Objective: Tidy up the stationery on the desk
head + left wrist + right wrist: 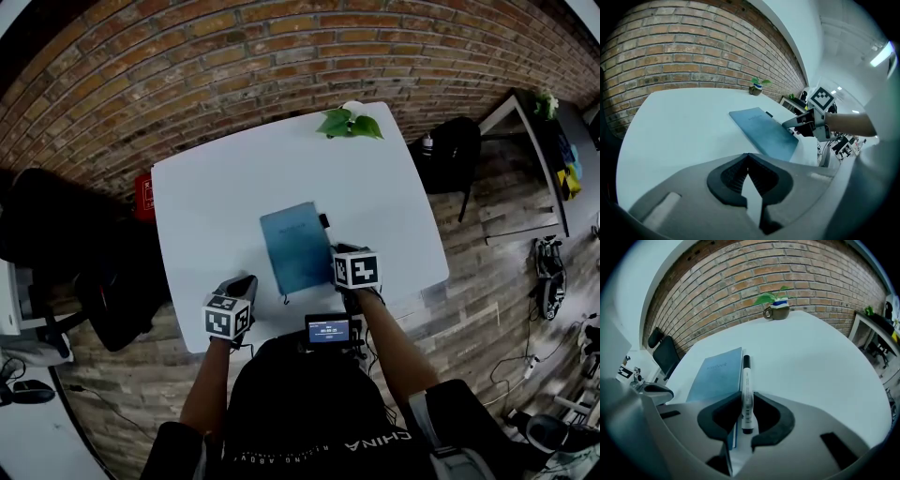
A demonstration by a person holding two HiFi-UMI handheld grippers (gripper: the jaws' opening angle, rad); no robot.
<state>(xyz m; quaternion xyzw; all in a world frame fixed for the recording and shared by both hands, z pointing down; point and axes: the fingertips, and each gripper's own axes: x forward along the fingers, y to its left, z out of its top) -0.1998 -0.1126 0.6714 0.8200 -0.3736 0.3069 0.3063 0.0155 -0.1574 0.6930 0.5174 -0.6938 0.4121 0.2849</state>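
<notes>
On the white desk (pixel 206 206), the right gripper (pixel 746 395) pinches a marker (pixel 746 373) lying just beside the blue notebook (pixel 295 246); the left gripper (pixel 749 161) hovers nearby, its 2 jaws pressed together, empty.

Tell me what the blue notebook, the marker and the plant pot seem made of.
The notebook: probably paper, with a matte blue card or leatherette cover, no glare. The marker: likely smooth white plastic, with a black cap and a printed barcode. The pot: perhaps dark brown ceramic, mug-shaped; too small to be sure.
</notes>
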